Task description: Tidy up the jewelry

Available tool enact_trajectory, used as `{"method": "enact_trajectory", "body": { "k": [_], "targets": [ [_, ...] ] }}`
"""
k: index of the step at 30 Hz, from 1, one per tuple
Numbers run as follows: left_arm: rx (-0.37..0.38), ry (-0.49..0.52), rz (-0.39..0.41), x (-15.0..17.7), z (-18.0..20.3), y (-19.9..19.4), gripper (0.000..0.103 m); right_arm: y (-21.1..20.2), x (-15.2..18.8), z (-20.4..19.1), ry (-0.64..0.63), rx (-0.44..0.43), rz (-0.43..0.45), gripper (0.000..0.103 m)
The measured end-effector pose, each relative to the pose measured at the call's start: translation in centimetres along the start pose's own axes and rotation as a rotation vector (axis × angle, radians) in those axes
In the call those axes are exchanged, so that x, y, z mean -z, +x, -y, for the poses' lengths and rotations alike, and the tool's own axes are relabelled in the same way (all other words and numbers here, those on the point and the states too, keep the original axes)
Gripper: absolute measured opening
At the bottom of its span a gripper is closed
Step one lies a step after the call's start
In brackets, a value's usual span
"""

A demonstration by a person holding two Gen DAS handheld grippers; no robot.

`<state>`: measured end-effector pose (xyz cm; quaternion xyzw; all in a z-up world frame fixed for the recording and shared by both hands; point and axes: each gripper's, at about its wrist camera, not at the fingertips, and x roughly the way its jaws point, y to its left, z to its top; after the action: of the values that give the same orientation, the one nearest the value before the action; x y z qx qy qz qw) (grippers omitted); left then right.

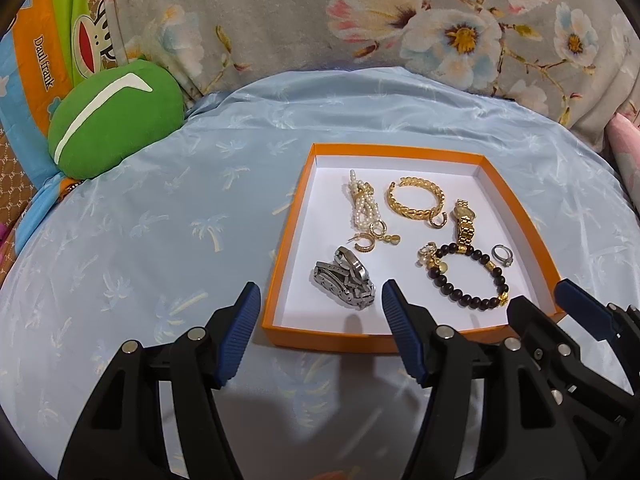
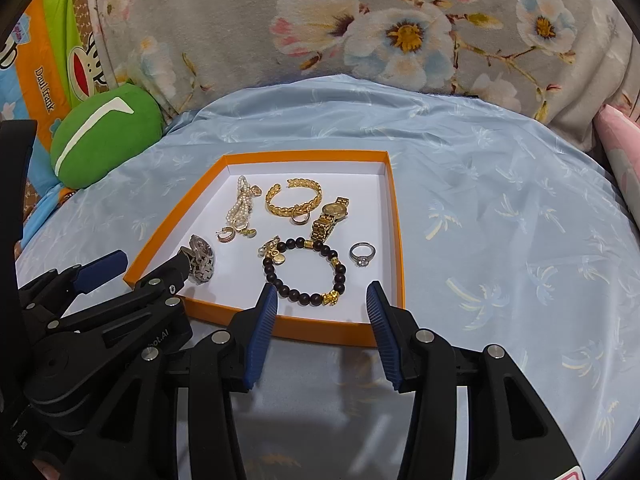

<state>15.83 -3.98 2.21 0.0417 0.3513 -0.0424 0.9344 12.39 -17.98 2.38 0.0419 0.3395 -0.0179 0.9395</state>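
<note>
An orange tray (image 1: 286,236) (image 2: 394,240) with a white floor lies on the blue bedsheet. In it lie a pearl strand (image 1: 362,204), a gold cuff (image 1: 414,200), a gold watch (image 1: 464,224), a silver watch (image 1: 346,280), a dark bead bracelet (image 1: 468,276) (image 2: 304,270), a silver ring (image 1: 502,256) (image 2: 363,255) and small gold earrings (image 1: 366,242). My left gripper (image 1: 320,304) is open and empty at the tray's near edge, by the silver watch. My right gripper (image 2: 322,304) is open and empty at the near edge, by the bead bracelet.
A green plush cushion (image 1: 116,120) sits at the back left. A grey floral pillow (image 1: 360,20) runs along the back. A colourful printed cloth (image 1: 44,52) is at the far left. A pink cloth (image 2: 622,148) shows at the right edge.
</note>
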Motion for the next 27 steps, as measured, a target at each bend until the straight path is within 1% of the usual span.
{"method": "enact_trajectory", "body": {
  "k": [16, 21, 27],
  "targets": [
    [0.000, -0.002, -0.002, 0.03, 0.07, -0.03, 0.061, 0.04, 0.01, 0.03, -0.002, 0.001, 0.002, 0.047],
    [-0.016, -0.004, -0.005, 0.13, 0.10, 0.11, 0.067, 0.08, 0.01, -0.03, -0.002, 0.001, 0.001, 0.046],
    [-0.032, 0.007, 0.003, 0.17, 0.24, 0.03, 0.071, 0.04, 0.03, 0.19, -0.002, 0.003, 0.001, 0.047]
  ]
}}
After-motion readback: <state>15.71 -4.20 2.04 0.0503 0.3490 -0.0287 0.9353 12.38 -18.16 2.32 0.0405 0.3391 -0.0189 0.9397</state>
